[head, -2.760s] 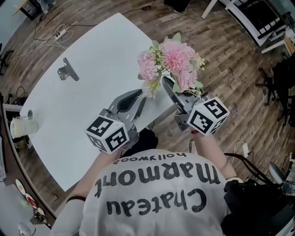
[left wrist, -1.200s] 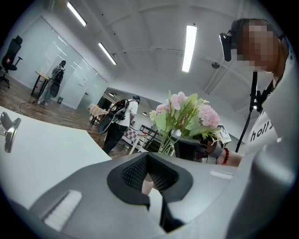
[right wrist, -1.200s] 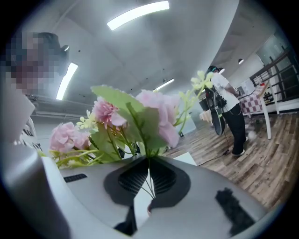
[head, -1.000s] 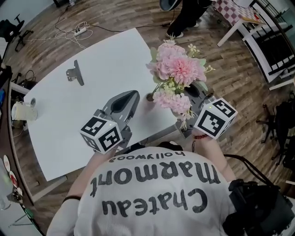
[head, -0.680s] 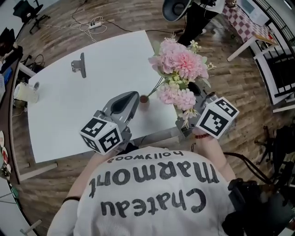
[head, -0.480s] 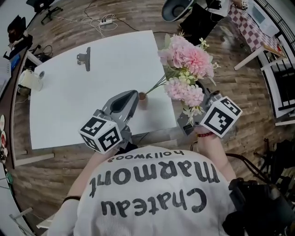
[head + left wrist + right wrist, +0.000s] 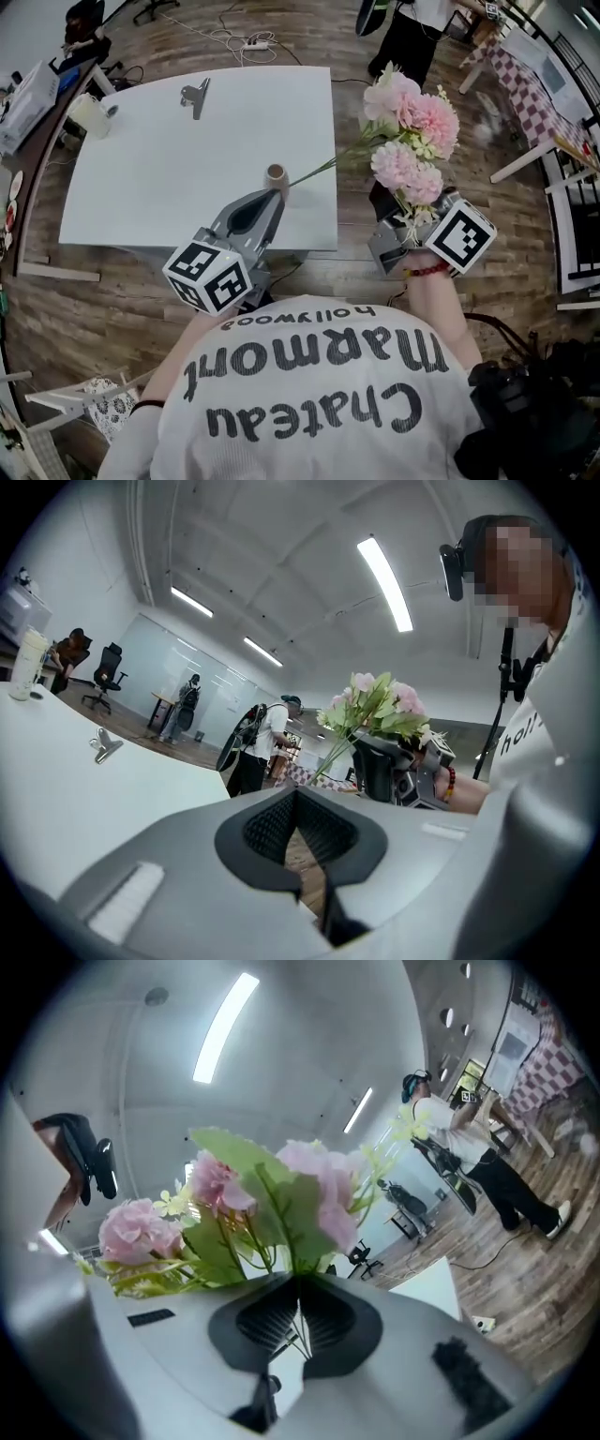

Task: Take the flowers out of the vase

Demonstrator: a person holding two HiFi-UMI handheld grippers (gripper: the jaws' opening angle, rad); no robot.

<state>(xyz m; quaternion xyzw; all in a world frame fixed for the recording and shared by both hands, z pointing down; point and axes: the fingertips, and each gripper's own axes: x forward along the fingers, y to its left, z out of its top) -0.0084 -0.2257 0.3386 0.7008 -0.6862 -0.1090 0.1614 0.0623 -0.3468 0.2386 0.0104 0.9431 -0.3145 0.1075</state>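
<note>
A bunch of pink flowers with green leaves is held beyond the table's right edge, with my right gripper shut on its thin stems. In the right gripper view the stems run between the closed jaws, and the blooms fill the view above them. The long stems slant down left toward a small brown vase standing near the table's front. Whether their ends are still inside it I cannot tell. My left gripper is shut and empty, its tip just short of the vase. It sees the flowers and the right gripper.
The white table carries a metal binder clip at the back and a white cup at its far left corner. A person stands beyond the table. A checkered table is at the right, and cables lie on the wooden floor.
The right gripper has carried the flowers right and up, away from the vase, so the stems now slant out long. The left gripper has stayed by the vase while the head view swung round.
</note>
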